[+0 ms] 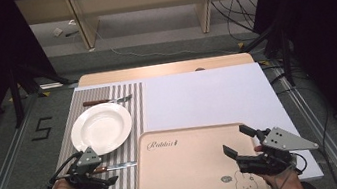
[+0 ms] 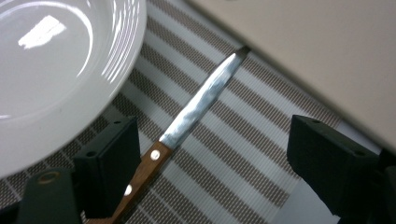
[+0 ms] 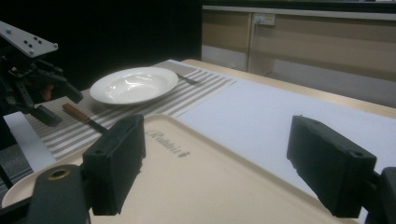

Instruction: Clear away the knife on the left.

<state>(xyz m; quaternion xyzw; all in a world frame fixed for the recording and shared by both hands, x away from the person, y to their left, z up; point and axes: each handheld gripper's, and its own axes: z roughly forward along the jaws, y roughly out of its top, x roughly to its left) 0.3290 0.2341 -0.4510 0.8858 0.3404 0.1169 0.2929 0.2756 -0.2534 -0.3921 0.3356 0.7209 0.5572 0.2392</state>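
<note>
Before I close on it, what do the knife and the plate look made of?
Knife: blade looks like brushed metal, with dull grey streaks; handle looks like wood, brown with pale rivets. Plate: probably glazed ceramic, white with sharp glossy highlights, though glossy plastic can't be ruled out.

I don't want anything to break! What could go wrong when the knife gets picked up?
The left hand-held gripper is open around the knife, whose wooden handle sits against one jaw, so closing might push it sideways rather than clamp it. The white plate lies close beside the knife, so a nudged knife or jaw could knock its rim. The tray edge is near the blade tip and might catch it.
</note>
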